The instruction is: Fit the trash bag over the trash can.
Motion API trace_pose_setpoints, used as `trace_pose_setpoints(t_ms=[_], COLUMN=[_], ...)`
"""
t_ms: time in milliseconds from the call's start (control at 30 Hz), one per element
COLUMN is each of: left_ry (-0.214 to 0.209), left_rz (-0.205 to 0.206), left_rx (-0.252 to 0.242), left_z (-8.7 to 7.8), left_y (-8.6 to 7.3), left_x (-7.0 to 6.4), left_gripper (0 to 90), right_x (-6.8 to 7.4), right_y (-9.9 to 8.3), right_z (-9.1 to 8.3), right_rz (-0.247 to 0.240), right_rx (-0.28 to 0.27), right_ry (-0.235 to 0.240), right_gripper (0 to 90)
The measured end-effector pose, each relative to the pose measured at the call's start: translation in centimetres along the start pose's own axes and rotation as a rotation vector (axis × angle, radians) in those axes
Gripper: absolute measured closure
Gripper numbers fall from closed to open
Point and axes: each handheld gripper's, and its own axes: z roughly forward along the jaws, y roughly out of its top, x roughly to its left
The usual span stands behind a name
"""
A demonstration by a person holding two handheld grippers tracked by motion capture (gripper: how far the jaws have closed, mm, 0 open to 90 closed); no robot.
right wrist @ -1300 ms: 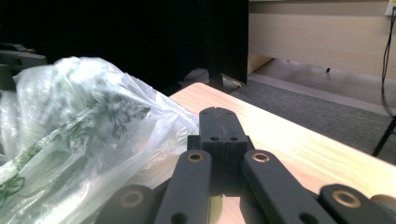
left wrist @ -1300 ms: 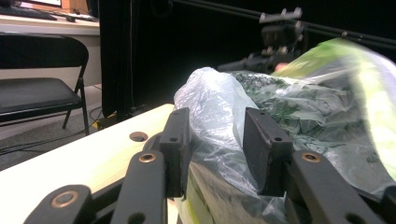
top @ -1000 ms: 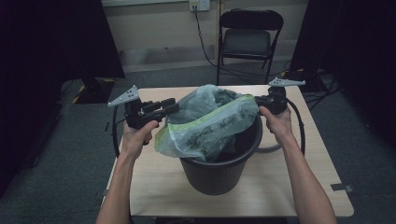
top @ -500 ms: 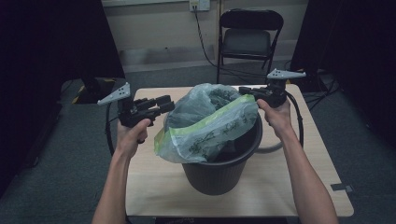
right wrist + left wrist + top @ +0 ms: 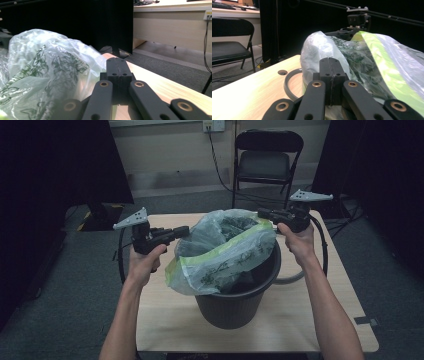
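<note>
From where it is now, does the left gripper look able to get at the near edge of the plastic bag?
Probably yes: the left gripper, jaws shut, sits beside the plastic bag draped over the bucket, with nothing between them.

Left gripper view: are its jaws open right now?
No, the left gripper has its two black jaws pressed flat together, no gap between them, just in front of the plastic bag.

A bucket [image 5: 235, 305] is sitting at the centre of the frame on a table [image 5: 310, 320], a bag [image 5: 225, 255] lying in it; a chair [image 5: 267, 165] is standing behind, at upper centre
</note>
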Motion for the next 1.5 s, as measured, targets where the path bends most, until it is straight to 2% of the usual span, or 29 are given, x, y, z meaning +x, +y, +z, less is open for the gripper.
trace_pose_setpoints(t_ms=[67, 200, 300, 333, 367, 433, 533, 567, 633, 700, 800, 833, 867, 900, 967, 1000, 1033, 1067, 1100, 1167, 1200, 1333, 1433, 1500], left_ry=[0.004, 0.039, 0.063, 0.061, 0.050, 0.039, 0.033, 0.030, 0.046, 0.044, 0.026, 0.026, 0.026, 0.028, 0.050, 0.045, 0.045, 0.034, 0.034, 0.030, 0.028, 0.026, 0.029, 0.032], left_rz=[0.004, 0.012, 0.014, 0.002, -0.006, -0.012, -0.022, -0.024, -0.028, -0.030, -0.024, -0.025, -0.025, -0.026, -0.023, -0.036, -0.044, -0.043, -0.045, -0.064, -0.065, -0.063, -0.052, -0.028], left_rx=[-0.003, -0.006, 0.013, 0.008, 0.002, 0.007, -0.003, -0.012, -0.030, -0.066, -0.083, -0.063, -0.063, -0.052, -0.032, -0.024, -0.029, -0.039, -0.047, -0.061, -0.064, -0.064, -0.053, -0.040], left_z=[-0.6, -1.7, -2.2, -2.3, -2.4, -2.3, -2.3, -2.3, -2.5, -2.5, -1.7, -0.6, -0.6, 0.2, 1.2, 1.7, 1.8, 1.7, 1.6, 1.0, 0.6, -0.6, -1.6, -2.0], left_y=[-0.2, -0.5, -0.7, -0.9, -1.2, -1.4, -1.6, -1.6, -1.1, -0.5, 0.2, 0.3, 0.3, 0.2, 0.0, -0.1, -0.2, -0.4, -0.5, -0.7, -0.7, -1.0, -1.2, -1.2], left_x=[-0.3, -0.8, -0.7, -0.7, -0.5, -0.4, -0.2, -0.2, -0.1, 0.1, 0.3, 0.4, 0.4, 0.5, 0.7, 0.8, 0.9, 1.0, 1.0, 1.1, 1.1, 0.5, -0.6, -1.2], left_gripper=[90.0, 90.0, 90.0, 90.0, 90.0, 90.0, 89.9, 85.7, 72.0, 65.3, 62.6, 62.5, 62.2, 62.2, 54.7, 52.8, 55.0, 61.7, 76.8, 78.5, 83.5, 85.4, 84.6, 82.6], right_x=[-0.2, -0.5, -0.4, -0.4, -0.4, -0.4, -0.3, -0.3, -0.4, -0.7, -0.6, -0.1, -0.1, 0.1, 0.7, 0.9, 1.1, 1.3, 1.4, 1.4, 1.3, 1.3, 1.6, 1.7], right_y=[-0.2, -1.1, -1.7, -2.0, -2.3, -2.4, -2.7, -2.7, -2.4, -1.7, -0.4, 0.6, 0.6, 0.8, 1.2, 1.3, 1.3, 1.3, 1.4, 1.4, 1.5, 1.9, 2.2, 2.2], right_z=[-0.2, -0.1, 0.4, 0.7, 1.2, 1.5, 2.5, 2.6, 2.6, 2.1, 1.3, 0.8, 0.8, 0.7, 0.5, 0.5, 0.5, 0.5, 0.5, 0.5, 0.4, 0.1, -0.2, -0.3], right_rz=[0.005, 0.022, 0.022, 0.029, 0.029, 0.027, 0.014, 0.012, 0.009, 0.011, 0.011, -0.004, -0.004, -0.008, -0.024, -0.024, -0.030, -0.032, -0.033, -0.031, -0.032, -0.033, -0.038, -0.039], right_rx=[0.002, 0.003, 0.012, 0.018, 0.037, 0.048, 0.100, 0.104, 0.103, 0.077, 0.054, 0.043, 0.043, 0.041, 0.034, 0.034, 0.036, 0.038, 0.036, 0.033, 0.028, 0.017, 0.017, 0.016], right_ry=[-0.006, -0.001, 0.004, 0.010, 0.035, 0.032, 0.036, 0.041, 0.021, 0.002, -0.022, -0.015, -0.015, -0.012, -0.015, -0.015, -0.015, -0.013, -0.012, -0.011, -0.014, -0.021, -0.021, -0.020], right_gripper=[90.0, 90.0, 90.0, 90.0, 90.0, 90.0, 90.0, 87.7, 81.5, 78.6, 72.2, 72.5, 72.5, 71.6, 69.2, 67.9, 67.9, 67.7, 66.5, 65.9, 65.9, 64.5, 63.2, 63.2])
